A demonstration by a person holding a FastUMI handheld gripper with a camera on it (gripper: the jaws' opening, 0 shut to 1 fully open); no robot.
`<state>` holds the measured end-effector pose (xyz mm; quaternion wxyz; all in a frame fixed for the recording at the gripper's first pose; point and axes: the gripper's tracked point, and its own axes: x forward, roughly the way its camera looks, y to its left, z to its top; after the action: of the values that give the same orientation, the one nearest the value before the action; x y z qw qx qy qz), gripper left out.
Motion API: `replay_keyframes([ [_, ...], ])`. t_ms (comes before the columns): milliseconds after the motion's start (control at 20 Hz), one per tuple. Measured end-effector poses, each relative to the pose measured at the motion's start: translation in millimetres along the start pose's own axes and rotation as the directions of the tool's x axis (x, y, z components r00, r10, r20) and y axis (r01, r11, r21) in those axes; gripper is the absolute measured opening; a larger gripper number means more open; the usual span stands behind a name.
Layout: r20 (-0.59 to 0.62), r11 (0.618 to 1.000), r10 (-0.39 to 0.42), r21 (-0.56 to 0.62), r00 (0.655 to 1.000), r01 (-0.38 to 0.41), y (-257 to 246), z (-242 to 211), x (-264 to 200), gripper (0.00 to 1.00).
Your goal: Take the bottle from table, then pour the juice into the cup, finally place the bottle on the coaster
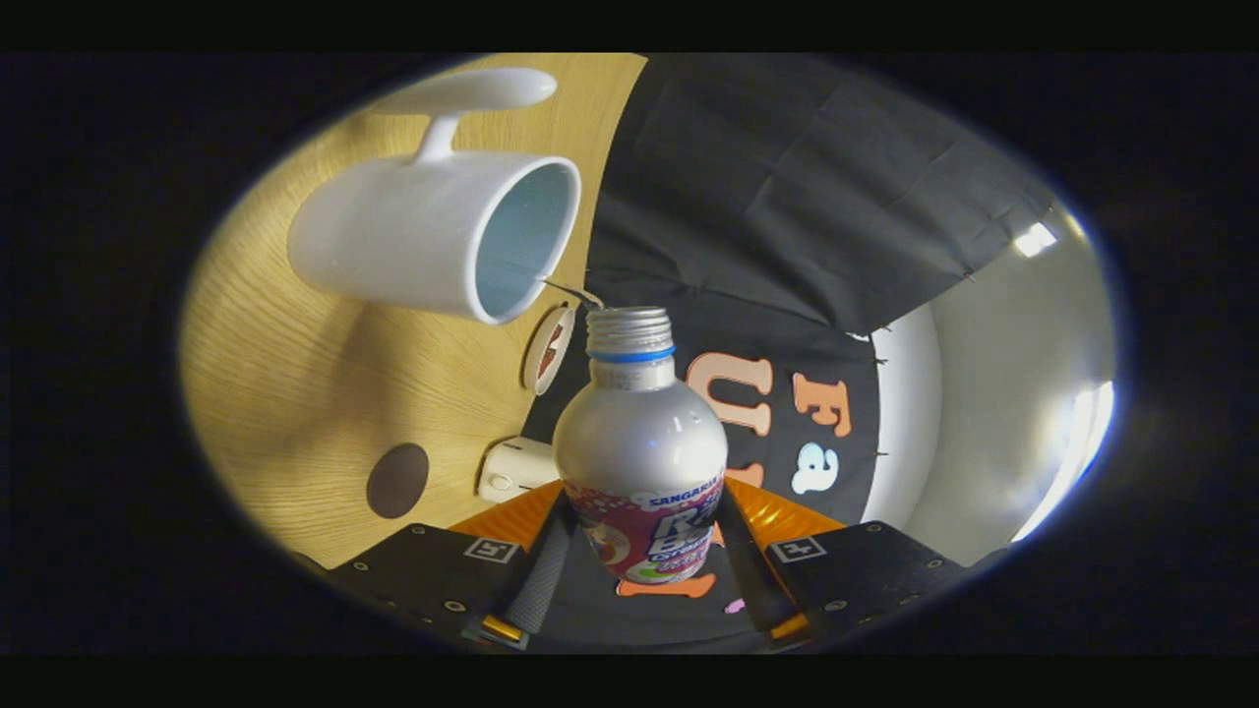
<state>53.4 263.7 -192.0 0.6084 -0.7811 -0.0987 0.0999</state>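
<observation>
Bottle (pixel 639 442) first: one silver bottle with a bright printed label and an uncapped threaded neck with a blue ring, held between the two fingers of the gripper (pixel 641 575), which press against its lower sides, one on each flank, so the gripper is pinching the bottle. The whole scene is rolled sideways, so the wooden table (pixel 285 393) appears as a wall beside the bottle. The bottle's open mouth sits just below the rim of the one white cup (pixel 433 231), close to it but with a small gap between them. The cup's opening faces the bottle's side and its single handle points away; the inside looks pale, and I cannot tell whether any liquid is in it. On the table I count one dark round coaster (pixel 397 480), well apart from the cup; one small white cylindrical object (pixel 516 469) near the bottle's shoulder; and one round disc (pixel 548 350) with a pale rim between cup and bottle neck.
</observation>
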Motion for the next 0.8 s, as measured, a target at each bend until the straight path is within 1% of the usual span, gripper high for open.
replay_keyframes([
  [800,0.022,0.999,0.006,-0.039,1.0,-0.005,-1.2,1.7,1.5,0.77],
])
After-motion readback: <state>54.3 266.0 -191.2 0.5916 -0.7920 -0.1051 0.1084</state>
